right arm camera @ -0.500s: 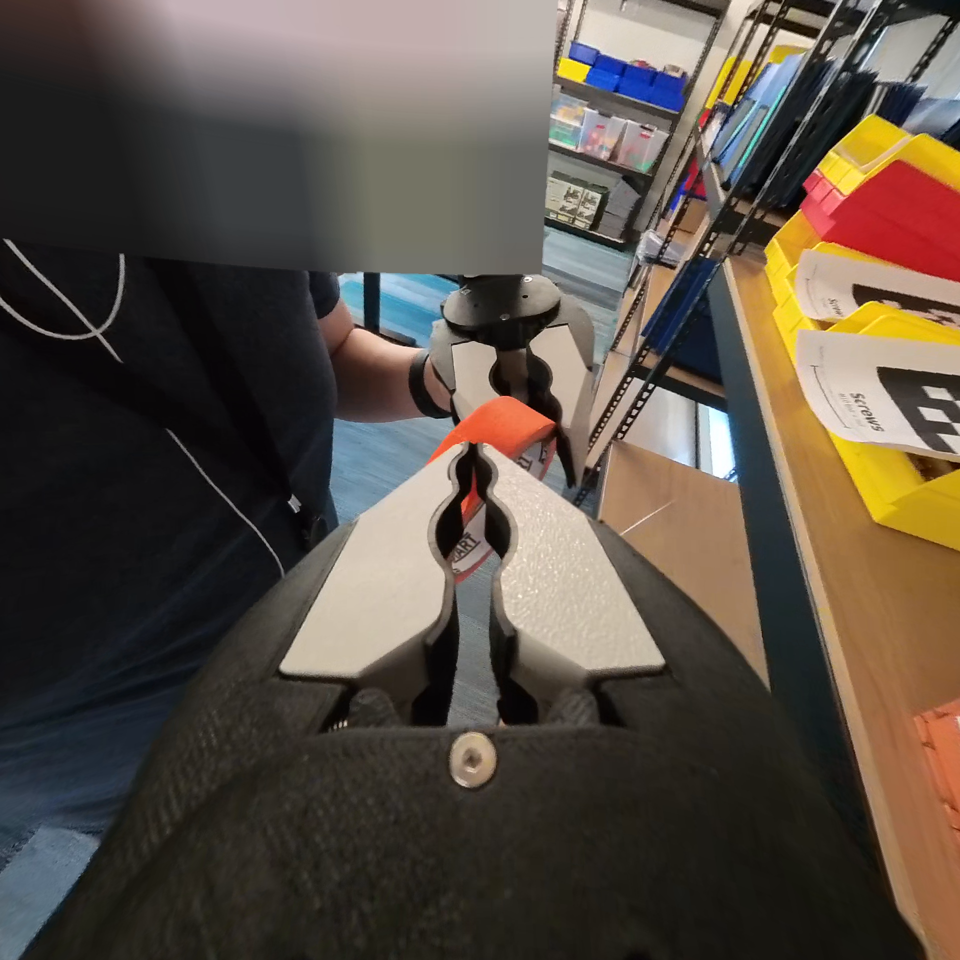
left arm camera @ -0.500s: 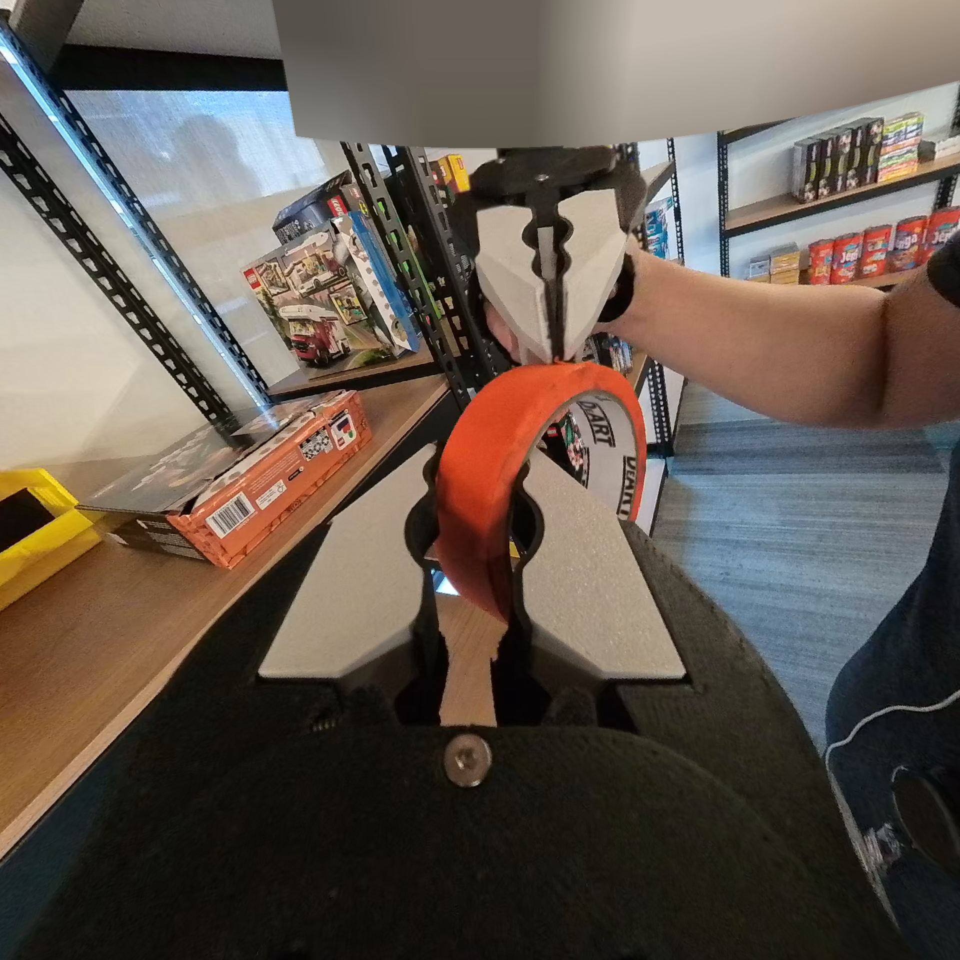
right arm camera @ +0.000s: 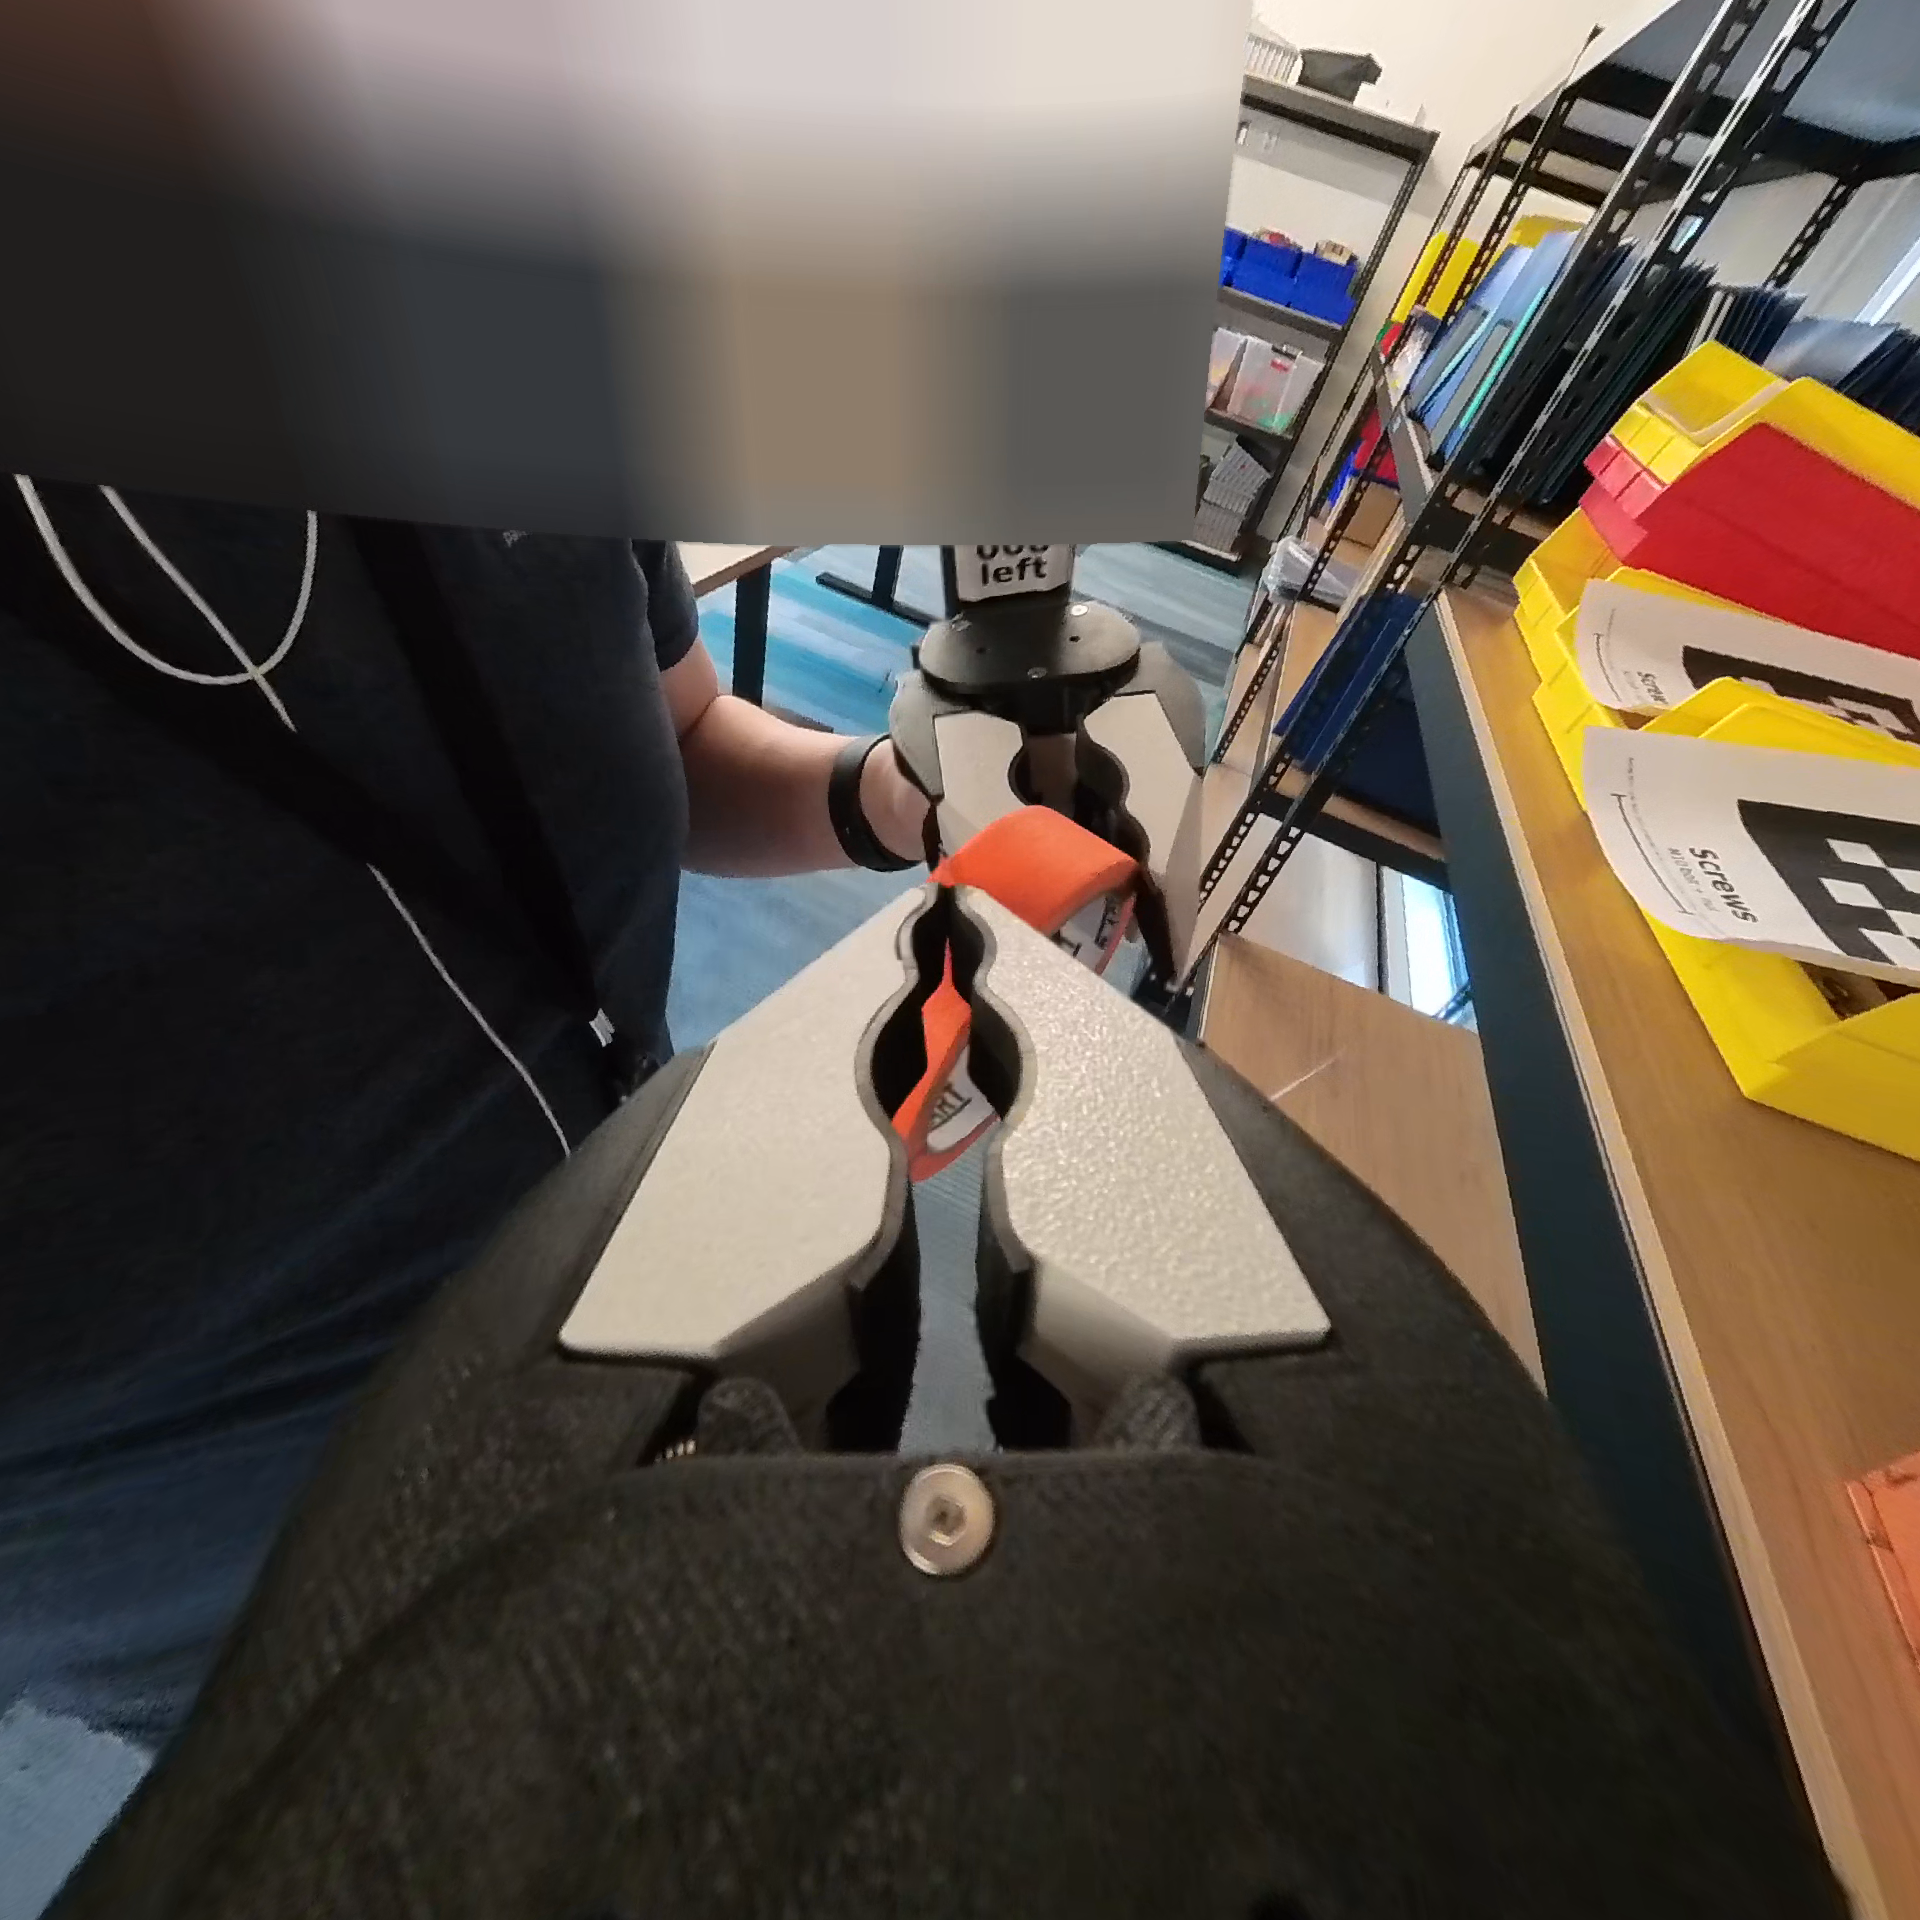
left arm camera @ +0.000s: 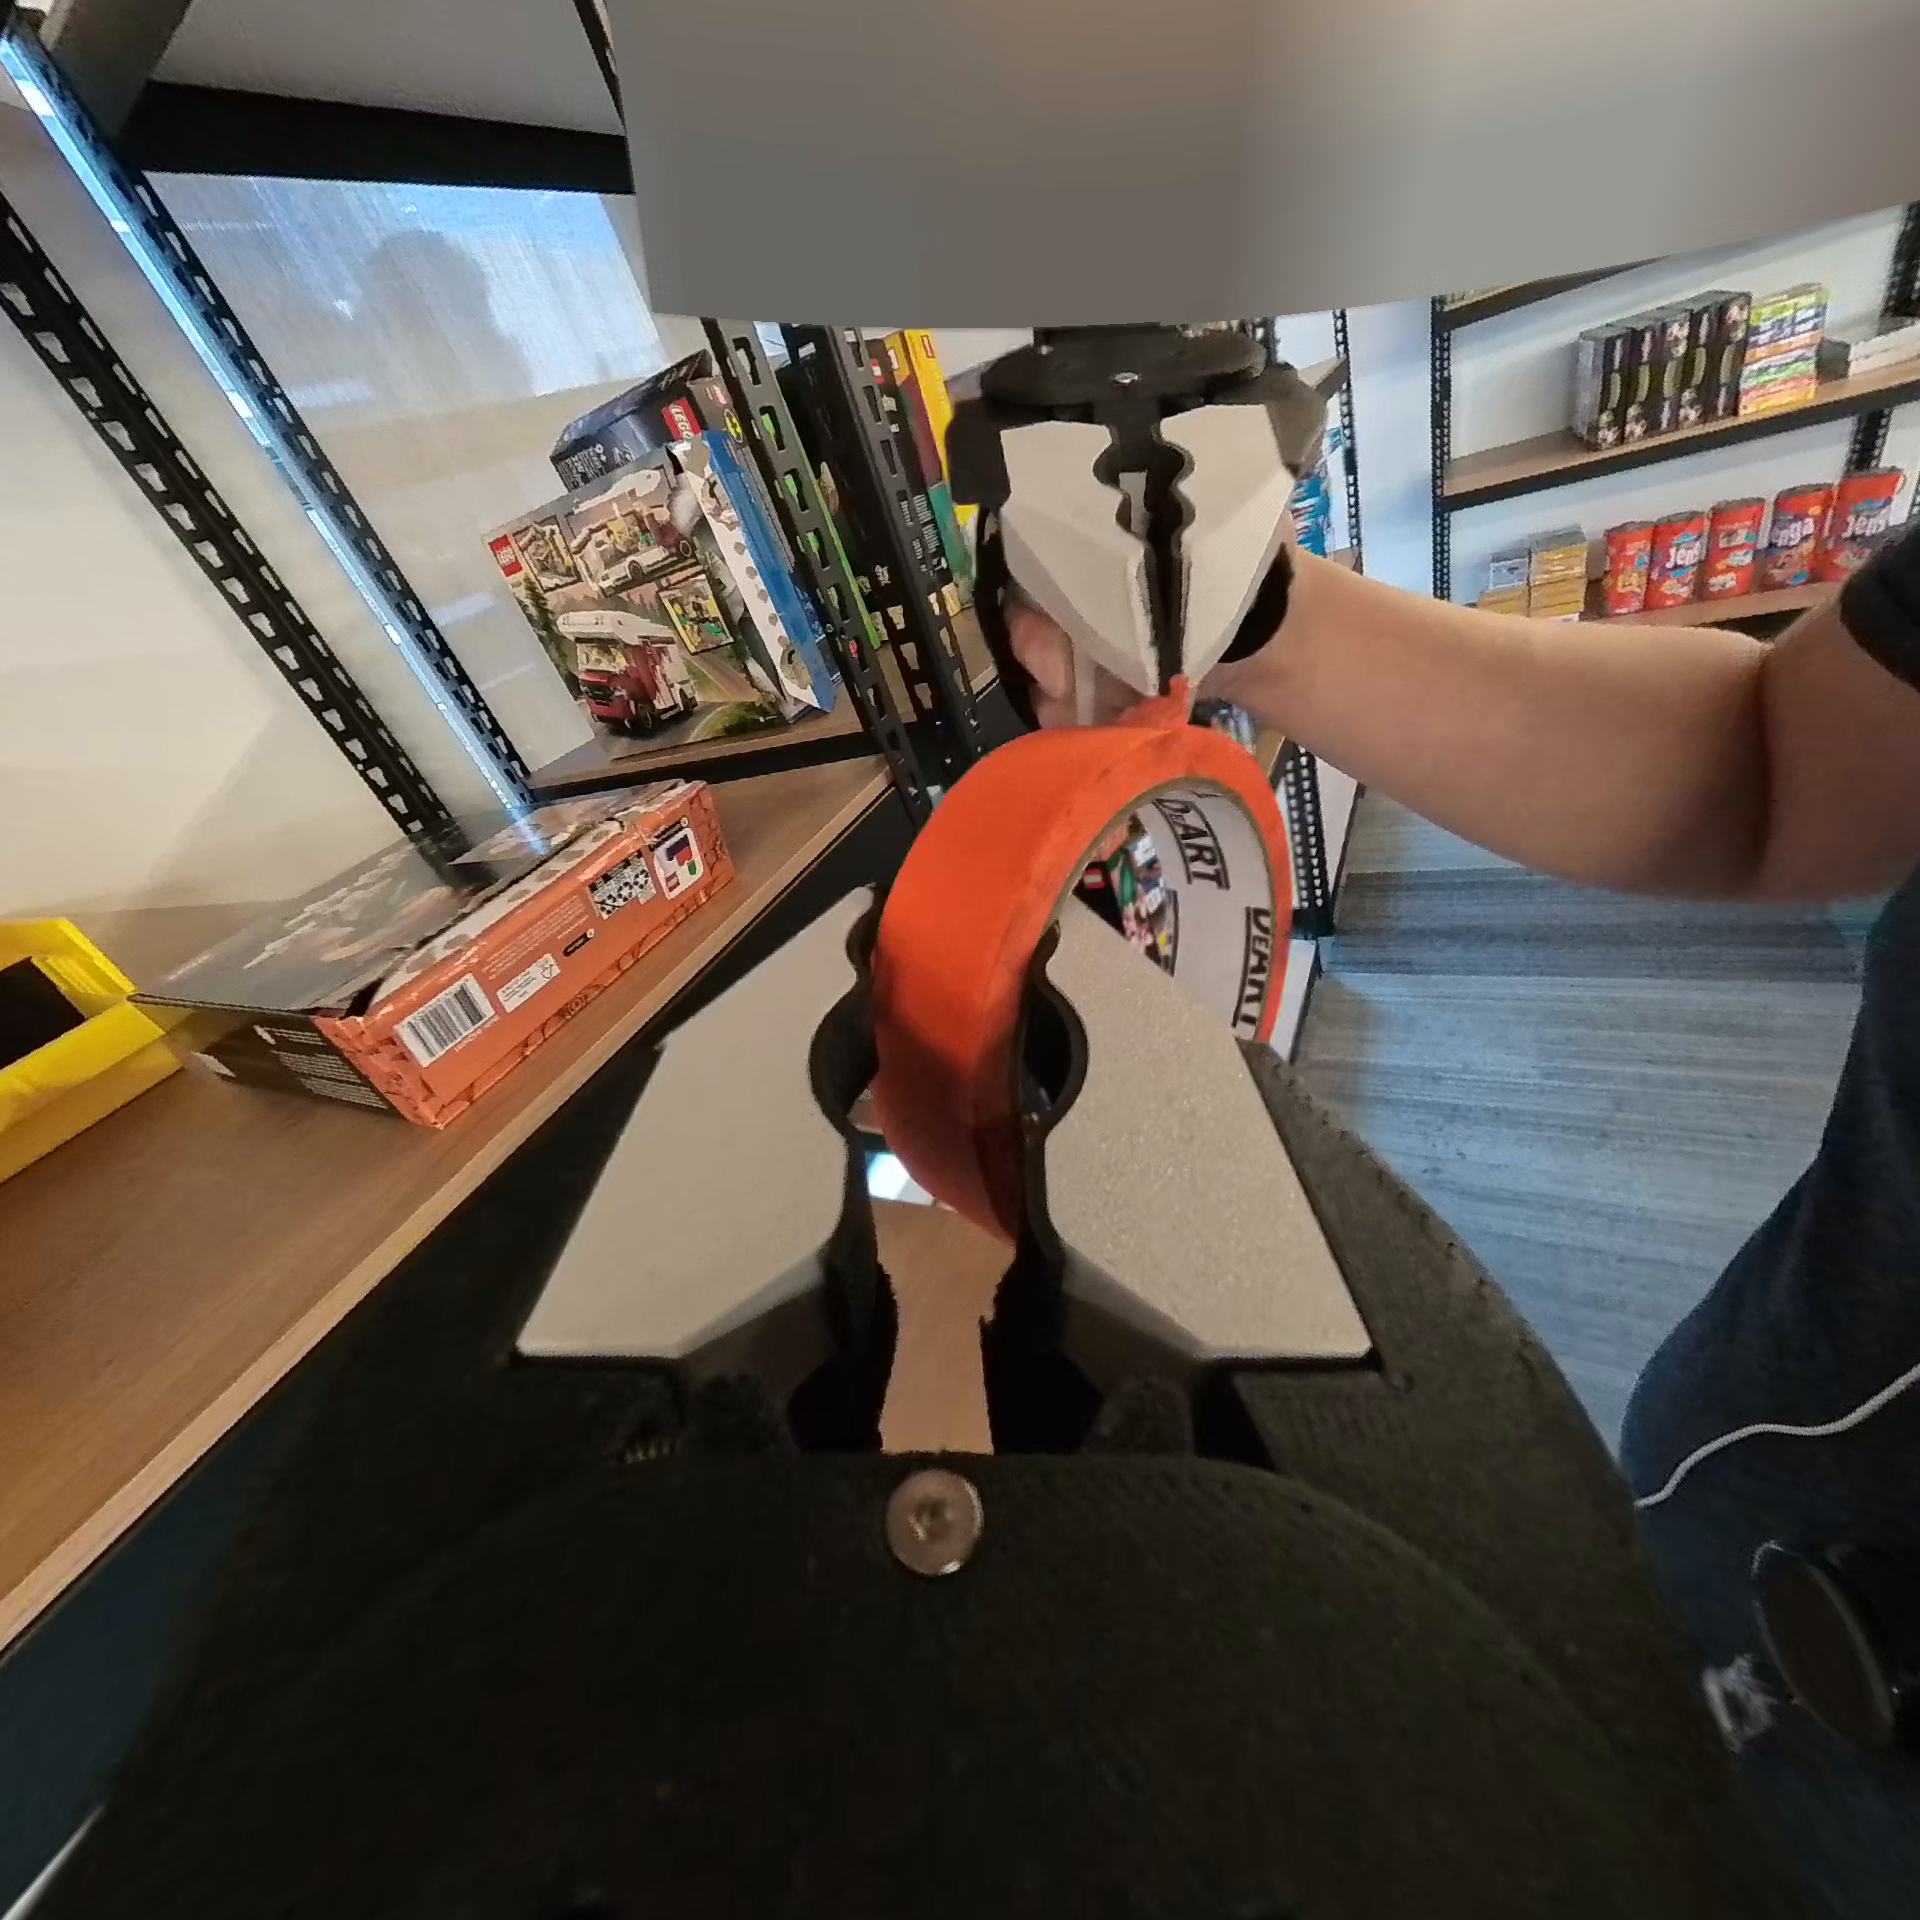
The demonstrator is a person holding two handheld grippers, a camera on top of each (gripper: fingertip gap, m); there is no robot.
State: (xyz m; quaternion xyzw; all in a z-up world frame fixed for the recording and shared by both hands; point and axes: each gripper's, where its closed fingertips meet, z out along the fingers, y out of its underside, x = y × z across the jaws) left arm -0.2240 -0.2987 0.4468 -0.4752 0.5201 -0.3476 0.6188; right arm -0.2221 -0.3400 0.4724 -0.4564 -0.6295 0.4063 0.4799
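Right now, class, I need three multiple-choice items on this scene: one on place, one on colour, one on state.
1. Where does the opened orange box lie?
A. on the wooden shelf
B. on the floor
C. in a bin

2. What colour is the tape roll?
A. blue
B. orange
C. green

3. How does the left claw stand?
A. wide open, empty
B. shut on the tape roll
C. out of view

Key: A, the box rests flat on the shelf board; B, the roll's outer band is orange; B, both fingers press the roll's sides.
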